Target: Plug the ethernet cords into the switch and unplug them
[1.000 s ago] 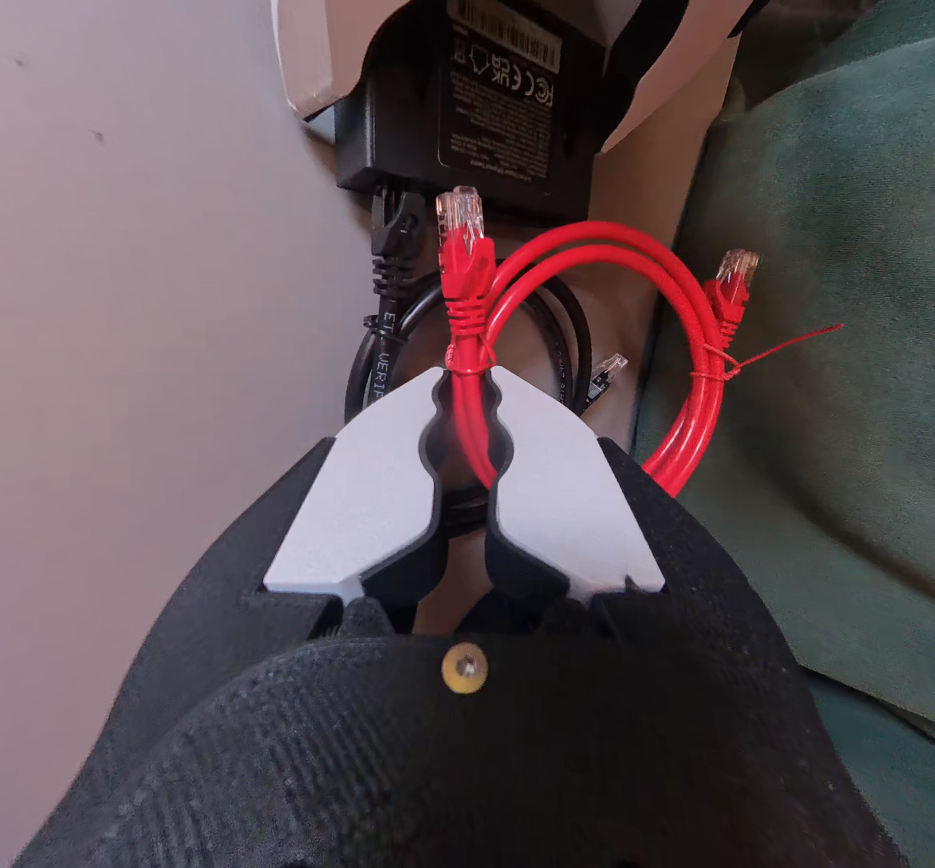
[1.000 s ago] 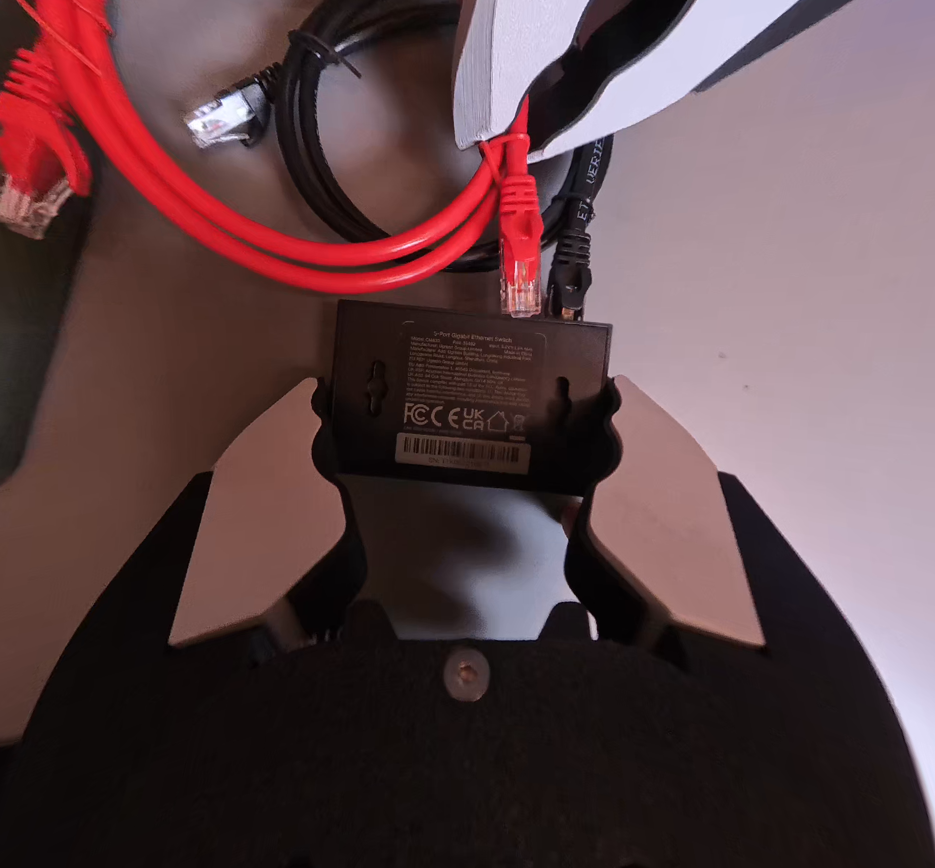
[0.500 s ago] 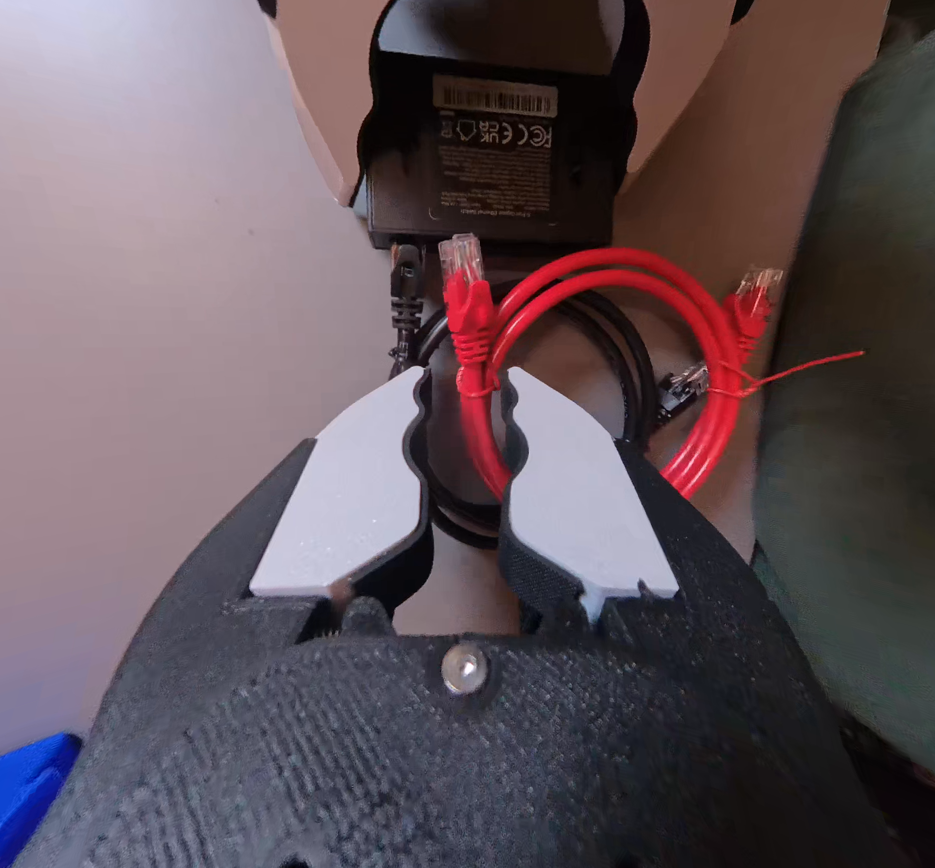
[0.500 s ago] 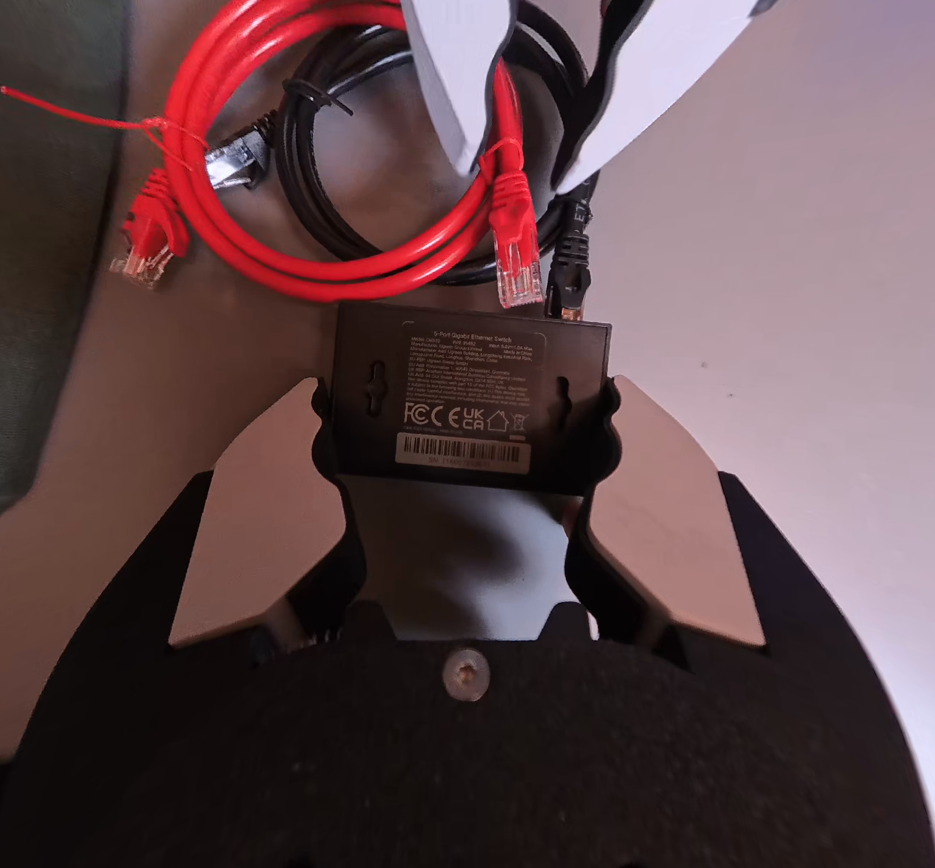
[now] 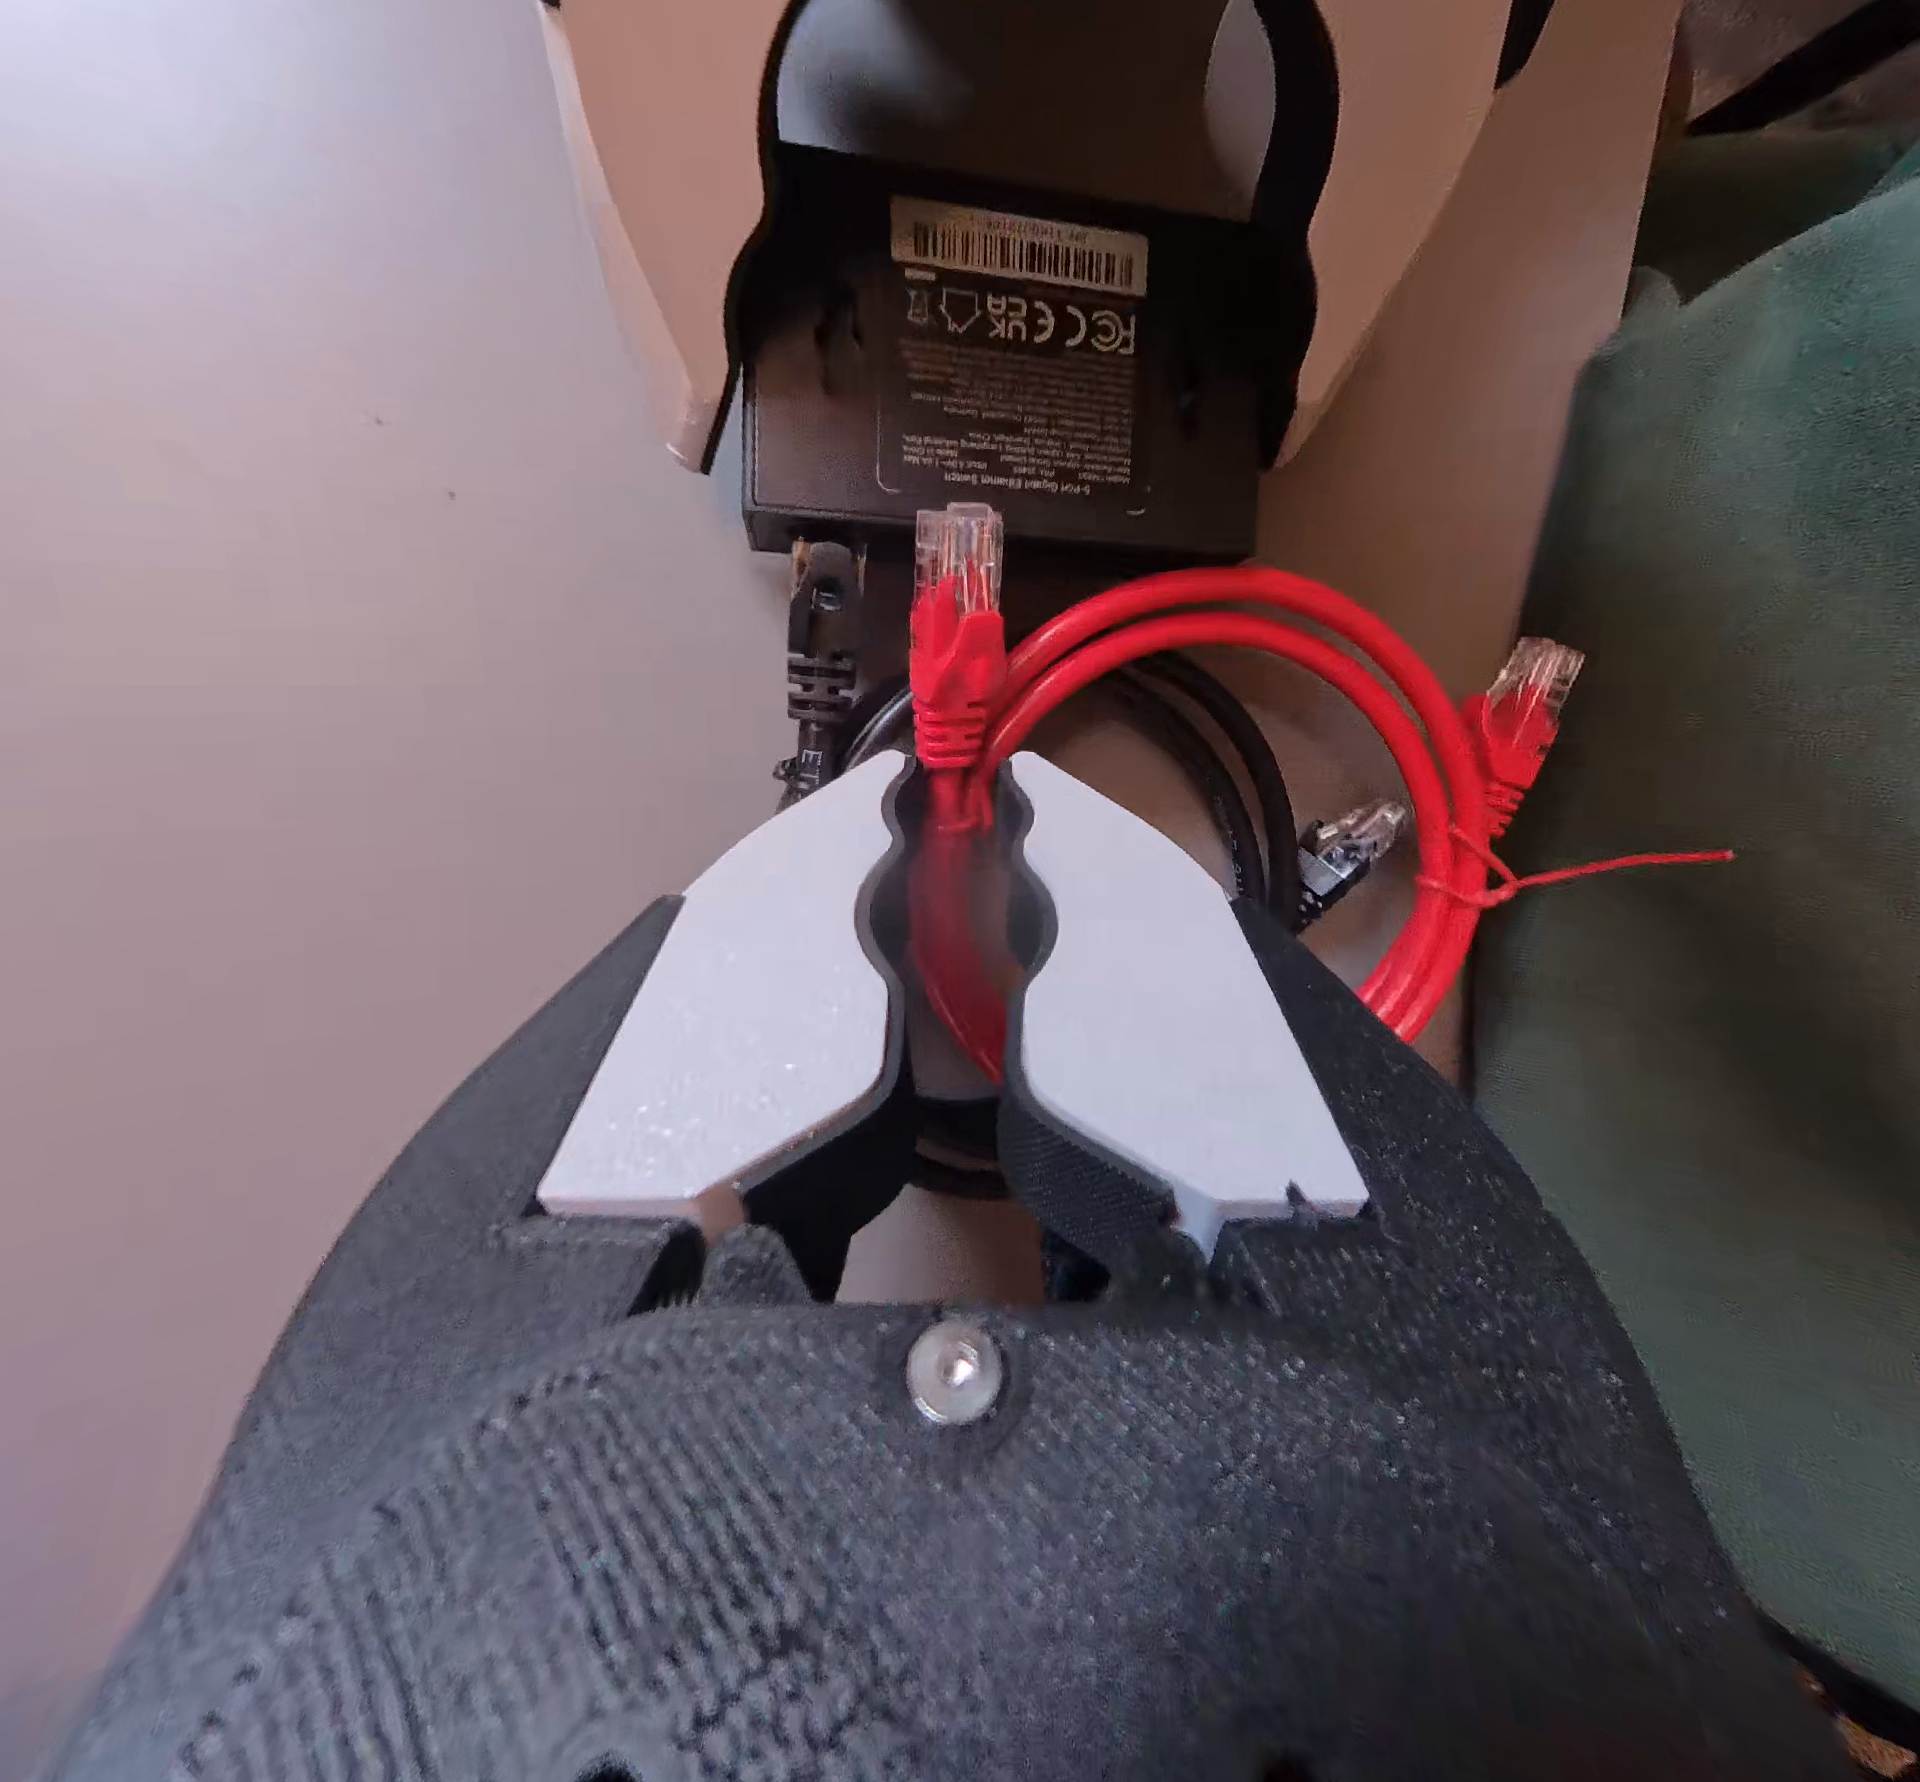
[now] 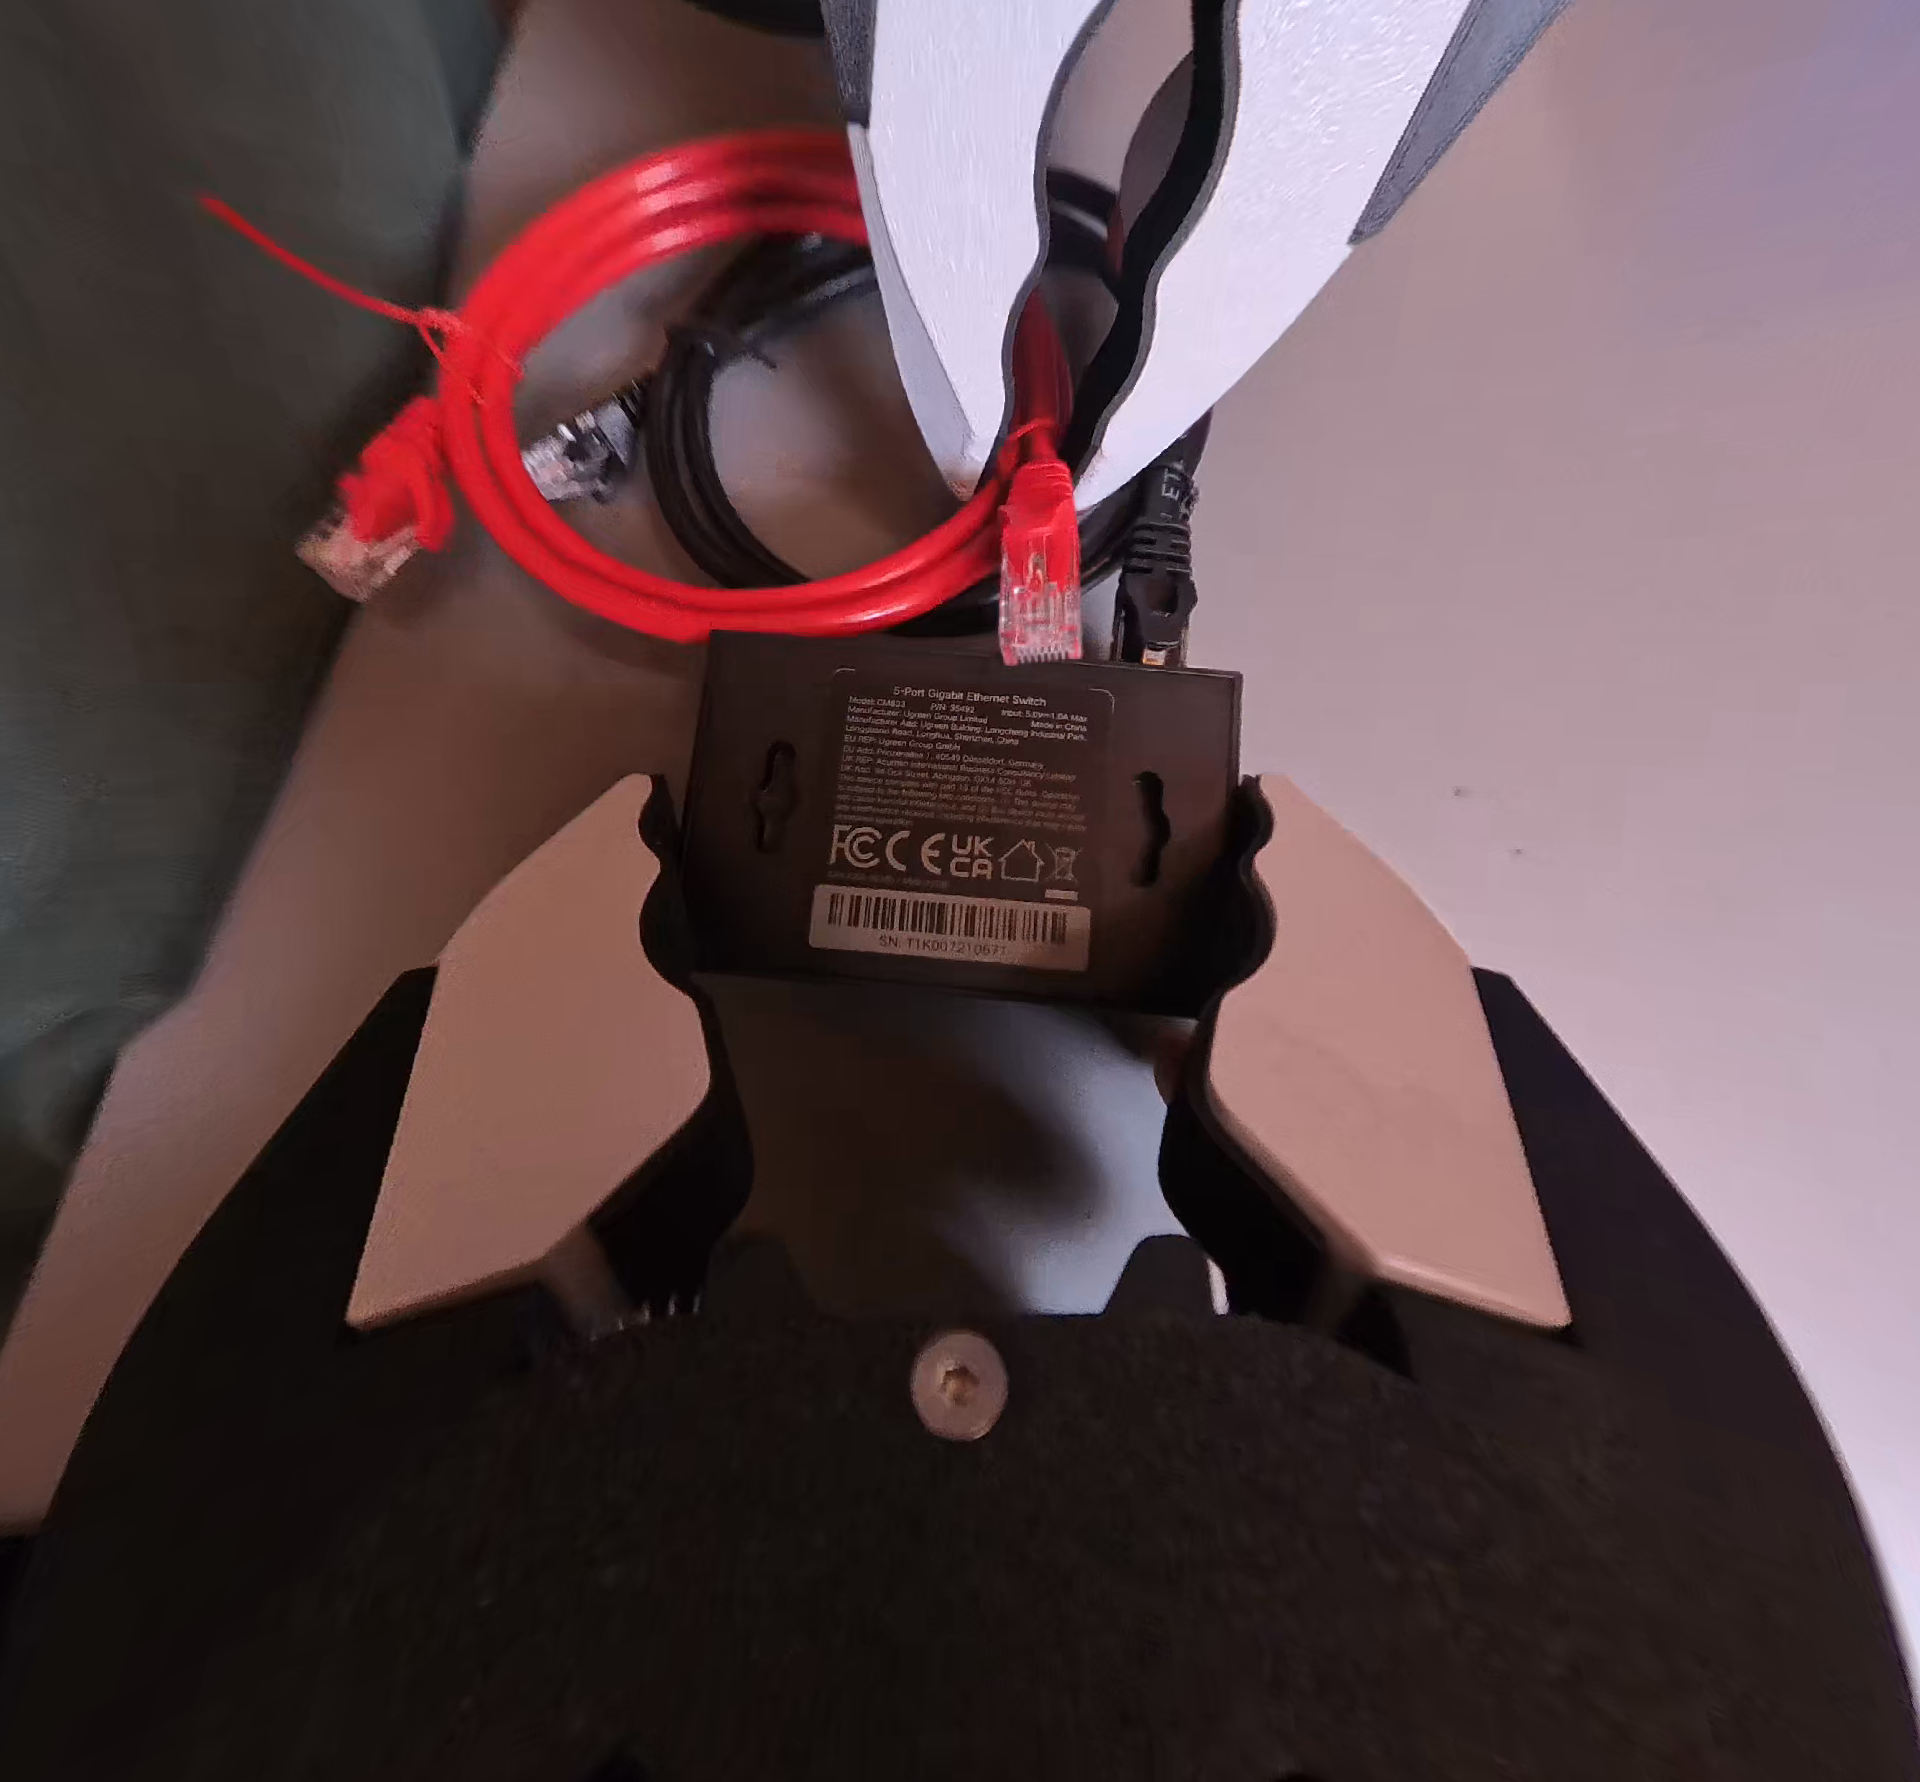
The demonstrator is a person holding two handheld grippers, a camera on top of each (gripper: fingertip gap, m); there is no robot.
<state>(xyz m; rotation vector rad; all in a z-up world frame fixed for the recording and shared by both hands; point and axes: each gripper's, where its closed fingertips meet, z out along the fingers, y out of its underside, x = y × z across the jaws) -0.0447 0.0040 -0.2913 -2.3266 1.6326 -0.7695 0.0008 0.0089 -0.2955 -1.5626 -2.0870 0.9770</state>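
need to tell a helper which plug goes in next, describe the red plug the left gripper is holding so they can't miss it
Find the black switch clamped in the right gripper. At its far edge, a clear-tipped red plug sticks out of the left gripper. The black plug beside it is already in a port, and the other red plug lies loose by the green cloth.

Soft, warm light; wide-angle warping, blurred edges.

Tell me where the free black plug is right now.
In the left wrist view, the free black plug lies right of the left gripper, between the black coil and red cord loop.
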